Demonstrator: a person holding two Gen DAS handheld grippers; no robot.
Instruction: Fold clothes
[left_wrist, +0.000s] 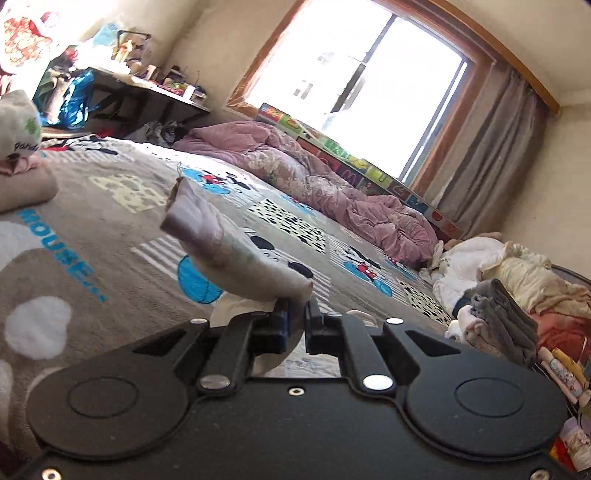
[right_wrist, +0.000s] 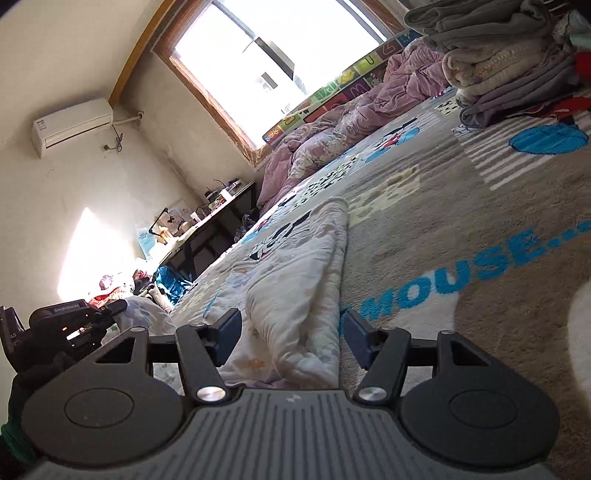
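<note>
A pale printed garment (left_wrist: 229, 243) hangs lifted over the grey cartoon-mouse blanket (left_wrist: 92, 221). My left gripper (left_wrist: 297, 317) is shut on its near edge, and the cloth sticks out up and to the left from the jaws. In the right wrist view the same kind of pale garment (right_wrist: 295, 273) lies crumpled on the blanket (right_wrist: 480, 206). My right gripper (right_wrist: 291, 332) stands open low over its near end, one finger on either side of the cloth and neither pad pressing on it. A black gripper body (right_wrist: 66, 321) shows at the far left.
A rumpled pink quilt (left_wrist: 314, 177) lies along the window side. Folded clothes are stacked at the right (left_wrist: 498, 317) and again at the top right (right_wrist: 498, 66). A folded beige towel (left_wrist: 22, 188) sits at the left. A cluttered dark desk (left_wrist: 147, 88) stands beyond the bed.
</note>
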